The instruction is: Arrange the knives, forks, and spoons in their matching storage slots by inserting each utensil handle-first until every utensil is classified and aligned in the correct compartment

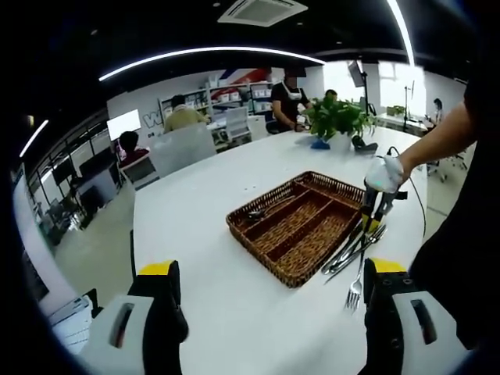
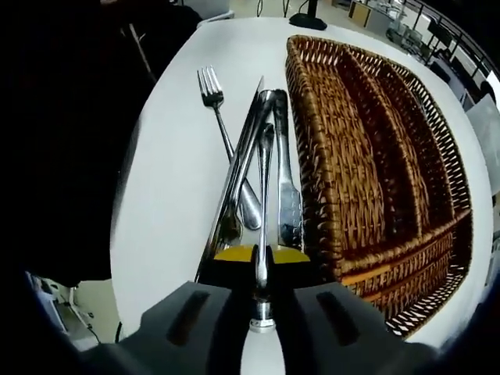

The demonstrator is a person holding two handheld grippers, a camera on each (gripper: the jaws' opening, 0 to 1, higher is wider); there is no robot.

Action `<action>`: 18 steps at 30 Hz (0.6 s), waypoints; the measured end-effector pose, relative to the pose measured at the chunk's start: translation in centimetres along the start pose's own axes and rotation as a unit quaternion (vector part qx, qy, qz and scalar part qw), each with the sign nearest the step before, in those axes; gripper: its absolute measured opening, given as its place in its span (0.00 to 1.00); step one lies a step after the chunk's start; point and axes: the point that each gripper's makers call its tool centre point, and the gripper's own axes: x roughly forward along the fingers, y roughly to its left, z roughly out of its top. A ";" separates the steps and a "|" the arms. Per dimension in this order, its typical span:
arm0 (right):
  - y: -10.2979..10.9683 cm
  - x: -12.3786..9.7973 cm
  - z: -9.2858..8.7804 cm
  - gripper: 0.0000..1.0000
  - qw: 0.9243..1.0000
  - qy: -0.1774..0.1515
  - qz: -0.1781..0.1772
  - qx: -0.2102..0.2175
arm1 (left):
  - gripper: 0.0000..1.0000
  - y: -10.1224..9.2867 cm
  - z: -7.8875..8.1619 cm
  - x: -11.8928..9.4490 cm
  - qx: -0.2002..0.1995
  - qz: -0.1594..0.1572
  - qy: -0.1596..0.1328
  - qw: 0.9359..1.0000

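Utensils (image 2: 262, 168) lie in a tight silver bundle on the white table (image 2: 176, 180), just beside the long outer wall of the wicker tray (image 2: 367, 148). In the right gripper view the bundle runs from 6 o'clock up toward 12, with the tray at 3 o'clock of it. A fork (image 2: 212, 98) lies a little apart at 11 o'clock of the bundle, tines pointing away from the camera. The right claw (image 2: 262, 262) is pressed together on the near end of one utensil from the bundle; its yellow-tipped jaws pinch the slim metal handle, whose butt end sticks out toward the camera between them.

In the left gripper view the tray (image 1: 301, 226) sits near the middle of the table (image 1: 203, 211), its long compartments running from 7 o'clock to 1 o'clock, with some dark cutlery in the far compartment, too small to tell apart. The bundle (image 1: 355, 250) and the fork (image 1: 355, 291) lie at 4 o'clock of the tray, and the right claw (image 1: 375, 211) reaches down onto them from a person's arm at the right edge. The left claw (image 1: 269, 285) hangs above bare table with its jaws spread wide, gripping nothing. A potted plant (image 1: 337, 119) stands at the table's far end.
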 end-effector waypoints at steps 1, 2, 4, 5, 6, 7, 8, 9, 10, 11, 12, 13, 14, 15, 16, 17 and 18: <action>-0.2 0.0 0.0 0.03 1.000 -0.001 0.000 0.014 | 0.99 0.0 0.0 0.0 0.000 0.001 0.000 1.000; -0.2 0.0 0.0 0.02 1.000 -0.001 0.005 0.021 | 0.99 0.0 0.0 0.0 0.000 0.001 0.000 1.000; -0.3 0.0 -0.1 0.01 1.000 0.001 0.006 0.025 | 0.99 0.1 0.0 0.0 0.001 0.001 0.000 1.000; -0.3 0.1 -0.1 0.01 1.000 0.004 0.004 0.026 | 0.99 0.1 0.1 0.0 0.001 0.001 -0.001 1.000; -0.2 0.0 -0.1 0.01 1.000 0.007 0.000 0.021 | 0.99 0.0 0.1 0.0 0.002 0.001 -0.001 1.000; -0.5 0.0 -0.1 0.00 1.000 0.014 -0.008 0.011 | 0.99 0.1 0.2 0.0 0.003 0.001 -0.001 1.000; -0.5 -0.1 -0.2 0.00 1.000 0.020 -0.014 0.002 | 0.99 0.1 0.4 -0.1 0.003 0.001 -0.003 1.000; -0.3 -0.2 0.0 0.00 1.000 0.016 -0.012 0.007 | 0.99 0.2 0.4 -0.2 0.003 0.002 -0.003 1.000; -0.3 -0.3 0.1 0.00 1.000 0.013 -0.011 0.014 | 0.99 0.2 0.5 -0.2 0.003 0.002 -0.003 1.000; -0.4 -0.3 0.1 0.00 1.000 0.013 -0.011 0.015 | 0.99 0.3 0.4 -0.2 0.004 0.003 -0.003 1.000; -0.5 -0.4 0.0 0.00 1.000 0.015 -0.015 0.013 | 0.99 0.3 0.4 -0.2 0.004 0.003 -0.003 1.000; -0.6 -0.6 0.0 0.00 1.000 0.015 -0.018 0.012 | 0.99 0.4 0.4 -0.2 0.004 0.004 -0.003 1.000; -0.6 -0.7 0.0 0.00 1.000 0.014 -0.018 0.014 | 0.99 0.4 0.5 -0.2 0.004 0.004 -0.004 1.000; -0.7 -0.9 0.1 0.00 1.000 0.012 -0.020 0.019 | 0.99 0.5 0.5 -0.2 0.005 0.005 -0.004 1.000; -0.7 -1.1 0.1 0.00 1.000 0.010 -0.022 0.018 | 0.99 0.4 0.5 -0.2 0.006 0.005 -0.004 1.000; -0.8 -1.3 0.2 0.00 1.000 0.007 -0.025 0.015 | 0.99 0.4 0.5 -0.2 0.006 0.004 -0.004 1.000; -0.8 -1.4 0.2 0.00 1.000 0.006 -0.026 0.016 | 0.99 0.3 0.6 -0.2 0.006 0.003 -0.005 1.000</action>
